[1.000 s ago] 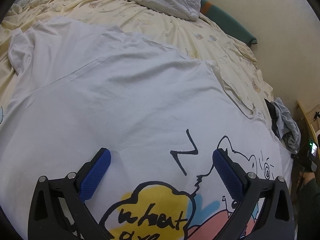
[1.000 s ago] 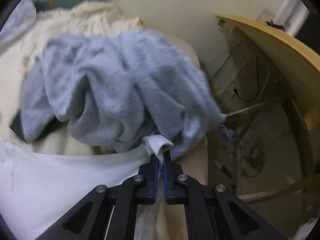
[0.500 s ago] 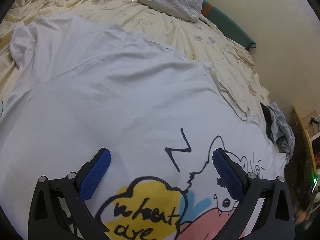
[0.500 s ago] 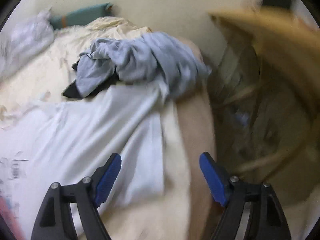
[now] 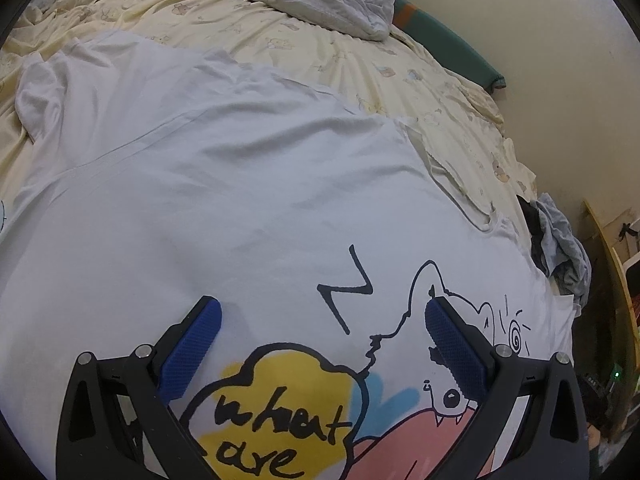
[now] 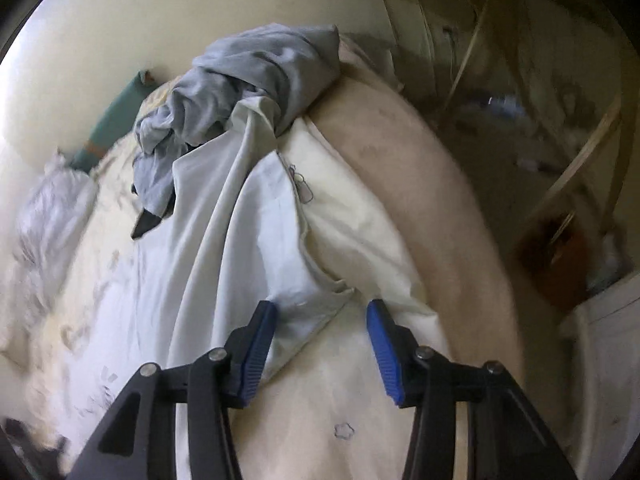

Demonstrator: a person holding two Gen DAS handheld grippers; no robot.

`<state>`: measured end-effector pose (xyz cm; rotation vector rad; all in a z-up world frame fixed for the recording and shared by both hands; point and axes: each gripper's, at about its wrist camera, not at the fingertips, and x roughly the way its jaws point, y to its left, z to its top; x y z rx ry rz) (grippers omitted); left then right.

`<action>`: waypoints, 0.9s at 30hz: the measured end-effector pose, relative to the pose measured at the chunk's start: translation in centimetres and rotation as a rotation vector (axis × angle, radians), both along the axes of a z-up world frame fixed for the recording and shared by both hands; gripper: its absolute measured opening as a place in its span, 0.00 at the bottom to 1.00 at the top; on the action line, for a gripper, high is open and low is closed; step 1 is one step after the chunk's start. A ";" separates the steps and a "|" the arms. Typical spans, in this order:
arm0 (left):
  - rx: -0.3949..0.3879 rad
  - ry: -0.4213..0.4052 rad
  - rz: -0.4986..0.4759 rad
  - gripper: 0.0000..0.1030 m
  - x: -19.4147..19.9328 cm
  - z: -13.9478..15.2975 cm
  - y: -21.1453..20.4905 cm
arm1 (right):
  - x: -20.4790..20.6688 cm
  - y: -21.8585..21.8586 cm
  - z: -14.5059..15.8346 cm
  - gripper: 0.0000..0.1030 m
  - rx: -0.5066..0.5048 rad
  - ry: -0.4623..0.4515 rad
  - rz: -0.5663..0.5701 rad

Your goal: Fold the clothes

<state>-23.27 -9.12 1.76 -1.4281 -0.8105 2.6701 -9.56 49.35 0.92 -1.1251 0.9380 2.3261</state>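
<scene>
The white T-shirt [image 5: 248, 184] is lying spread out flat on the bed sheet [image 5: 320, 48], print side up, with only shallow wrinkles across it. It looks thin, light and very soft, so it is probably going to sag and bunch as soon as it is lifted, and it will slide easily over the sheet. The best places to take hold are, I think, the hems and the corners, where the cloth is doubled and gives the pads something to bite.

The left gripper [image 5: 320, 324] is hovering over the printed drawing with its jaws standing wide apart and nothing between them; it is in the same place and the same state as a second ago.

Further right, the right gripper [image 6: 320, 320] is now pointing at the shirt corner [image 6: 316, 304] near the edge of the mattress [image 6: 432, 184]. Its jaws are closing, the corner is lying between them, but the pads are not pressing on it yet. One second ago this gripper was pinched shut on a small tip of white cloth close under the grey garment [image 6: 256, 76]; since then it has let go, opened wide, and drawn back, so the grey garment is now sitting well away at the far end of the shirt.
</scene>
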 end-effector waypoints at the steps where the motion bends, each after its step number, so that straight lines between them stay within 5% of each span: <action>1: -0.002 0.000 -0.002 0.99 0.0 0.0 0.0 | -0.1 0.1 0.1 0.45 0.015 0.018 0.010; 3: -0.002 -0.001 -0.004 0.99 0.0 -0.1 0.0 | 0.0 0.1 0.7 0.08 0.055 0.056 0.015; 10: 0.013 -0.003 -0.002 0.99 0.1 0.0 -0.1 | 2.8 -0.6 4.3 0.06 0.174 0.092 -0.068; 18: 0.035 -0.003 0.016 0.99 0.1 0.2 -0.8 | 1.1 0.5 2.0 0.05 0.252 -0.147 -0.141; 22: 0.037 -0.003 0.026 0.99 0.1 0.3 -1.2 | 0.9 0.0 1.7 0.08 0.263 -0.210 -0.170; 27: 0.054 -0.011 0.027 0.99 0.0 0.3 -1.6 | 2.9 -2.2 4.3 0.49 0.251 -0.160 -0.213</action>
